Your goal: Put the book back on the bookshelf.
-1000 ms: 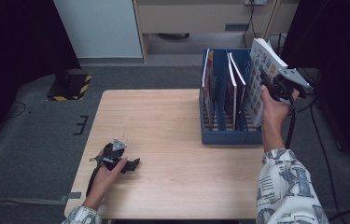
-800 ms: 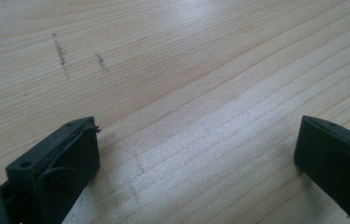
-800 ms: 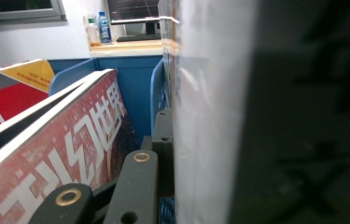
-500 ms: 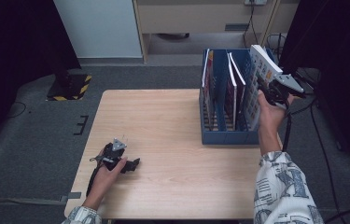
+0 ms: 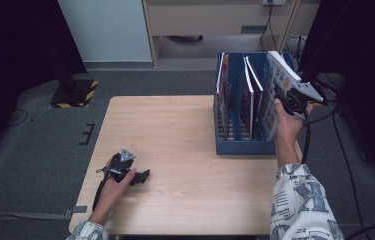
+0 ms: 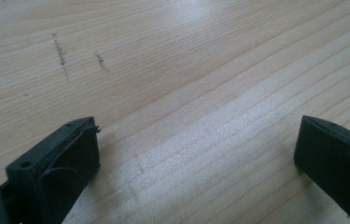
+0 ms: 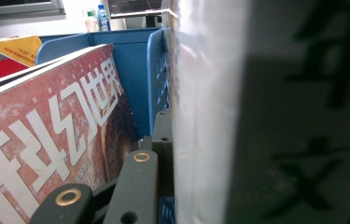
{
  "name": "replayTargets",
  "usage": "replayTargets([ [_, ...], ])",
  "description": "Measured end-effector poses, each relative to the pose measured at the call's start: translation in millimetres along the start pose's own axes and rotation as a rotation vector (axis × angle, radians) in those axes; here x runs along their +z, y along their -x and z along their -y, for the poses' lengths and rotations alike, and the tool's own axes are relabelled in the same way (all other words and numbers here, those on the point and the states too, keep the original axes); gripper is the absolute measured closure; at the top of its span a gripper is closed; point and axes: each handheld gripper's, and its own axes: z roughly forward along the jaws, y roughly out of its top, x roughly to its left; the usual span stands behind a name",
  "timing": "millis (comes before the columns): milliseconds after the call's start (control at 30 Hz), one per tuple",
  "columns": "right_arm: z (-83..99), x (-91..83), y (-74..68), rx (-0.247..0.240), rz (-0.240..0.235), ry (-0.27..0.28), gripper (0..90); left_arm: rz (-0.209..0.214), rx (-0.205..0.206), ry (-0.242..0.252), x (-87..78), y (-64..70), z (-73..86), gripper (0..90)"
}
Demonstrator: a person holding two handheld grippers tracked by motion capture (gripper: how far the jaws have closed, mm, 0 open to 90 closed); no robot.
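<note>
- A pale wooden table (image 5: pixel 185 135) stands on grey carpet, with a white panel and a cabinet behind it and dark curtains at both sides
- A blue rack (image 5: pixel 240 145) with upright dividers sits at the table's far right part; a red magazine (image 5: pixel 247 97) leans in a middle slot
- The book (image 5: pixel 280 85) is in the rack's rightmost slot, tilted, its top end above the rack's rim and its lower end down inside
- Hard to make out: in the right gripper view the book (image 7: pixel 256 112) is so close that its spine is a blur of dark characters, and it hides the jaw on its far side
- In that view the red magazine (image 7: pixel 51 126) is cut off at the left edge, and the blue rack wall (image 7: pixel 156 79) shows beside the book
- The right gripper (image 5: pixel 291 102) is held by a hand at the rack's right side; it pinches the book at its edge, one jaw lying flat against the cover
- The left gripper (image 5: pixel 142 176) lies low on the table's near left part in the other hand
- In the left gripper view its jaws are spread wide over bare wood (image 6: pixel 186 93), with nothing between them
</note>
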Motion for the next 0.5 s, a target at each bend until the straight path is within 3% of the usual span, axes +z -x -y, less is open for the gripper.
replayTargets([
  [500,4.5,1.3,0.9,0.004,-0.006,-0.017,73.6,0.002,0.002,-0.002,0.2,0.1,-0.4,0.0],
])
